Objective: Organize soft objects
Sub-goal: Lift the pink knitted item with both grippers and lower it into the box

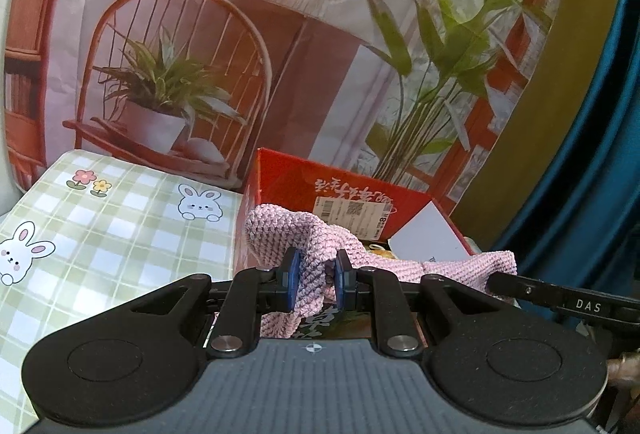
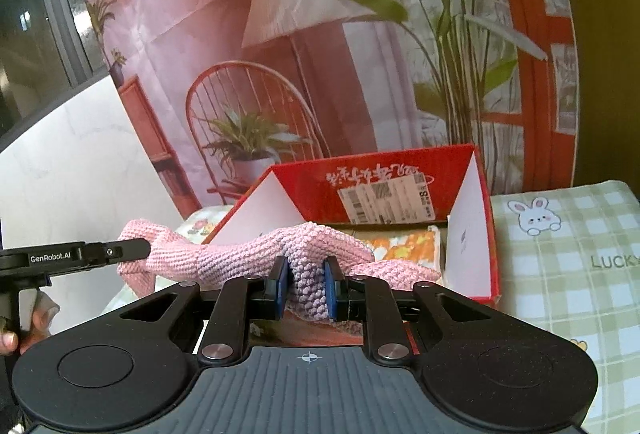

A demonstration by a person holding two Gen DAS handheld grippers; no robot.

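Observation:
A pink knitted cloth hangs stretched between my two grippers, just in front of an open red cardboard box. My left gripper is shut on one end of the cloth. My right gripper is shut on the other end of the pink cloth. The red box stands open with white flaps, and a yellow-orange soft item lies inside it. The right gripper's finger shows at the right of the left wrist view; the left gripper's finger shows at the left of the right wrist view.
A green checked tablecloth with bunnies covers the table beside the box. A printed backdrop of a chair, lamp and plants hangs right behind the box. A blue curtain is at the right. A white wall is at the left.

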